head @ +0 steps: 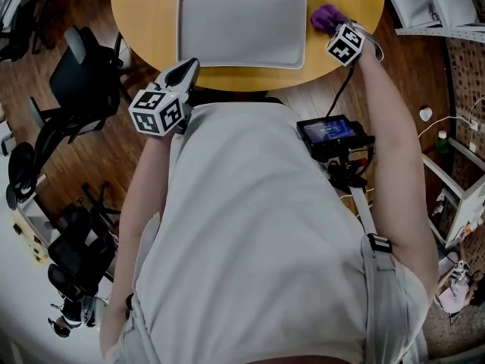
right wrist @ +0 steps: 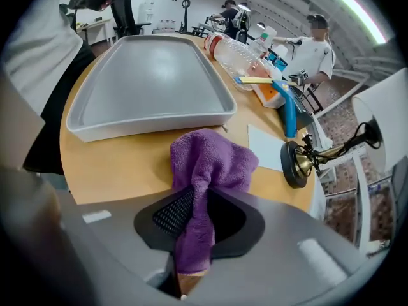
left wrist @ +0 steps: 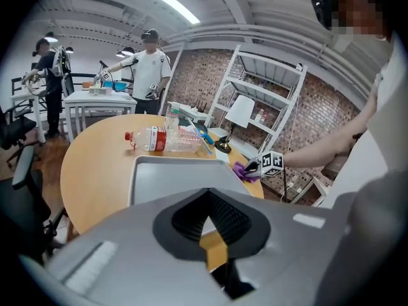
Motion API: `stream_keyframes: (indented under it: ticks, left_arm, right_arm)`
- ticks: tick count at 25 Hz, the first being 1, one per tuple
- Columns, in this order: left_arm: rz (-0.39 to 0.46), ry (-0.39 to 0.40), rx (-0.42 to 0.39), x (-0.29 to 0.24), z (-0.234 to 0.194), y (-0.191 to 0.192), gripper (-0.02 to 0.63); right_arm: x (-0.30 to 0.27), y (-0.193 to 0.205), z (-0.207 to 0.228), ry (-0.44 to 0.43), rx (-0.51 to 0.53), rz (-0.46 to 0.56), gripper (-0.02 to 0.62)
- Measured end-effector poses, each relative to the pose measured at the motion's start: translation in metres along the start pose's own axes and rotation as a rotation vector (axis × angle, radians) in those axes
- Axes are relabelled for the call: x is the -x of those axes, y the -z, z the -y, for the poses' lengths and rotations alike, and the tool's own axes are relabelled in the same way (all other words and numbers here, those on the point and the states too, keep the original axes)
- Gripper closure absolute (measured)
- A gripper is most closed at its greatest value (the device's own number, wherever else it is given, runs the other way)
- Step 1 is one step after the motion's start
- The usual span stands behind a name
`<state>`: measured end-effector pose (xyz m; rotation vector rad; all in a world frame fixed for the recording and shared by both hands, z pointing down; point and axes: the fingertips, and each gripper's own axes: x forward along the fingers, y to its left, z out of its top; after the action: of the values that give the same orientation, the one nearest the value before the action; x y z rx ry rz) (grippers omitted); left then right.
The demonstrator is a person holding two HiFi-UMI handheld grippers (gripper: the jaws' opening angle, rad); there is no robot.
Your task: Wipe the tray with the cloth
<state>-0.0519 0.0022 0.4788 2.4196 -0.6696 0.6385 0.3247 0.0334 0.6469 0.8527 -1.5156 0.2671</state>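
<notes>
Currently on record:

1. Table (head: 144, 14): round, with a wood-coloured top, at 12 o'clock from the person in the head view.
2. Tray (head: 241, 27): grey, rectangular and shallow, lying flat on the table with nothing in it.
3. Cloth (right wrist: 207, 171): purple terry, bunched. It is off the tray, at 3 o'clock from it and just beside its right rim, over bare table. Whether its lower folds touch the wood cannot be told.
4. Right gripper (right wrist: 203, 199): jaws pinched on the cloth, with a tail of cloth hanging back between the pads.
5. Left gripper (left wrist: 207, 196): jaws drawn together at the tips, nothing between them. It is held at 7 o'clock from the tray, off the table's near edge and well apart from the cloth.
6. Plastic bottle (right wrist: 236, 53): clear with a red label, lying on its side at 1 o'clock from the tray in the right gripper view.
7. Paper sheet (right wrist: 268, 146): white, flat, at 3 o'clock from the cloth.
8. Brass stand (right wrist: 296, 164): dark round base, just beyond the paper.
</notes>
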Motion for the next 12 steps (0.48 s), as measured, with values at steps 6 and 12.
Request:
stream_keyframes:
  ticks: [6, 12]
  left_arm:
    - [0.073, 0.023, -0.002, -0.001, -0.021, -0.028, 0.606]
    - [0.149, 0.096, -0.05, 0.001, -0.005, -0.067, 0.606]
  right_arm:
    - [0.073, -0.035, 0.038, 0.05, -0.202, 0.254, 0.505]
    - [0.223, -0.135, 0.031, -0.145, -0.454, 0.809, 0.592]
